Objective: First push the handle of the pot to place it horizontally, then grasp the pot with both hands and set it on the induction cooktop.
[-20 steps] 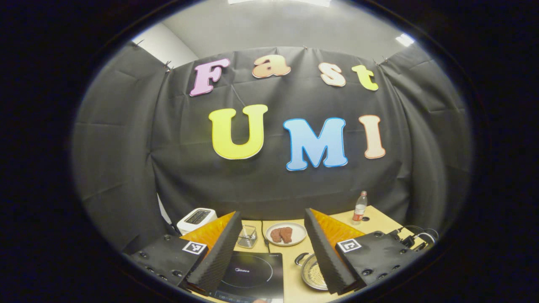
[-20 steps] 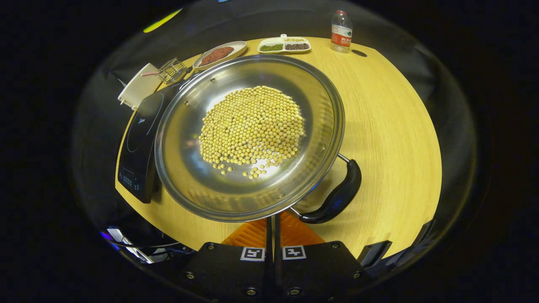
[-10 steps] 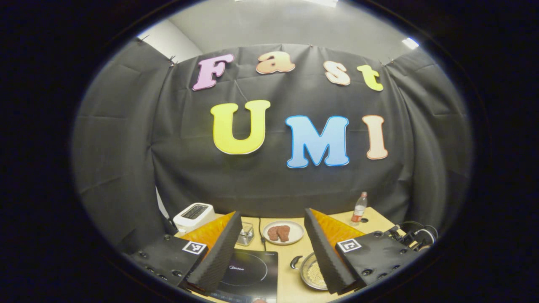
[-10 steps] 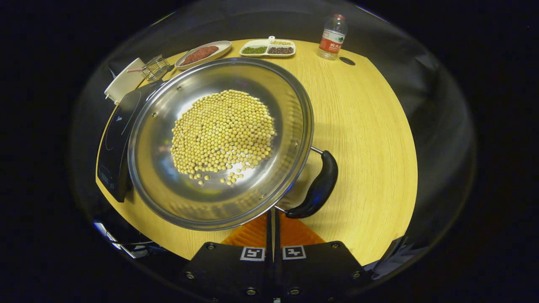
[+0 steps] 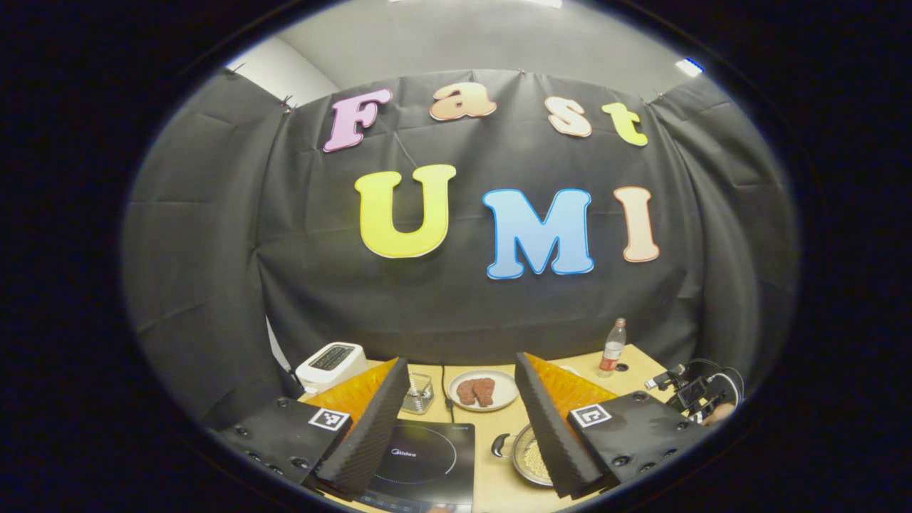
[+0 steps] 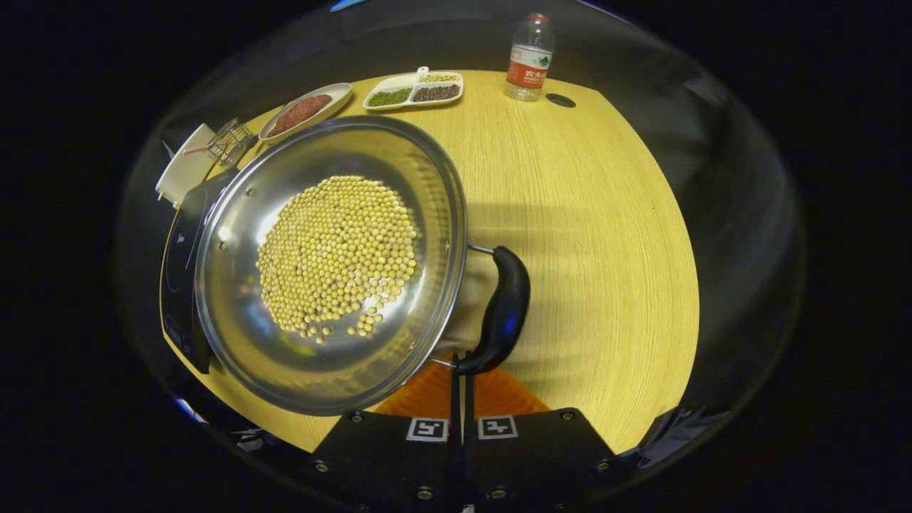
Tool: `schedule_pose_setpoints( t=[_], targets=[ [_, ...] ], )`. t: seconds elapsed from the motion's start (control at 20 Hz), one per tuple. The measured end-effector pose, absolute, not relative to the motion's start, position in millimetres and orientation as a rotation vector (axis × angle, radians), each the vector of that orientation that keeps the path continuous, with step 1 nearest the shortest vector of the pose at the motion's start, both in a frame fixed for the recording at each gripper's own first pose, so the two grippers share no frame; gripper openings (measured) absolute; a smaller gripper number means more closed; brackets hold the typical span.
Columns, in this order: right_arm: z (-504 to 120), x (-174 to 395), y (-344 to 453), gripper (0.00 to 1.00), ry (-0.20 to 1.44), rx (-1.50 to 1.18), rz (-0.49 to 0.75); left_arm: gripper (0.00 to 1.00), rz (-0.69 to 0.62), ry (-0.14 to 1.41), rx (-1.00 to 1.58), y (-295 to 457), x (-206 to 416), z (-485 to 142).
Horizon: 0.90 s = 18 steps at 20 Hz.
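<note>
A steel pot (image 6: pixel 235 328) holding yellow beans sits on the wooden table (image 6: pixel 605 235), its left side over the edge of the black induction cooktop (image 6: pixel 174 263). The pot's black handle (image 6: pixel 504 306) sticks out on the right. My right gripper (image 6: pixel 459 365) is shut with nothing in it, its tip right at the near end of that handle. My left gripper (image 5: pixel 462 362) hangs open above the table's near side. Between its fingers lie the cooktop (image 5: pixel 420 459) and part of the pot (image 5: pixel 529 459), whose other handle (image 5: pixel 501 445) shows.
At the table's far side stand a water bottle (image 6: pixel 529 57), a divided dish of grains (image 6: pixel 413 90), a plate of meat (image 6: pixel 305 112), a wire basket (image 6: pixel 229 140) and a white toaster (image 6: pixel 184 171). The other gripper's body (image 5: pixel 695 392) shows at the right.
In the right gripper view the pot has slid left and its black handle has swung from slanted to nearly upright, close to the shut fingertips. The left gripper stays open, barely shifted.
</note>
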State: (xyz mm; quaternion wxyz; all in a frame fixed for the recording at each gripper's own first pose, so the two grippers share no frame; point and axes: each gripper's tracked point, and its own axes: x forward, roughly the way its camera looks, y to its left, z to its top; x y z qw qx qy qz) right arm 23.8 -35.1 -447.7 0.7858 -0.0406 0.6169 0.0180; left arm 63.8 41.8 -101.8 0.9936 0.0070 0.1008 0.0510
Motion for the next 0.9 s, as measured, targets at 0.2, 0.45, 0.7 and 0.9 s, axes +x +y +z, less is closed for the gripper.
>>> schedule_pose_setpoints(
  t=[0.2,0.45,0.7,0.9],
  targets=[
    [-447.4,40.9,-38.7,0.01,1.302,-0.085,0.039,0.97,0.095,0.219,0.018,37.7,64.7,-111.3],
    [-443.9,62.8,-41.2,0.01,1.271,-0.073,0.039,0.93,0.071,0.275,-0.019,33.2,66.2,-139.1],
    [-435.7,70.9,-46.2,0.05,1.232,-0.092,0.033,0.97,0.046,0.337,-0.049,28.1,65.8,-170.5],
    [-406.1,69.3,-58.0,0.56,1.126,-0.096,0.019,1.0,-0.018,0.394,-0.095,12.7,71.4,-197.6]
  ],
)
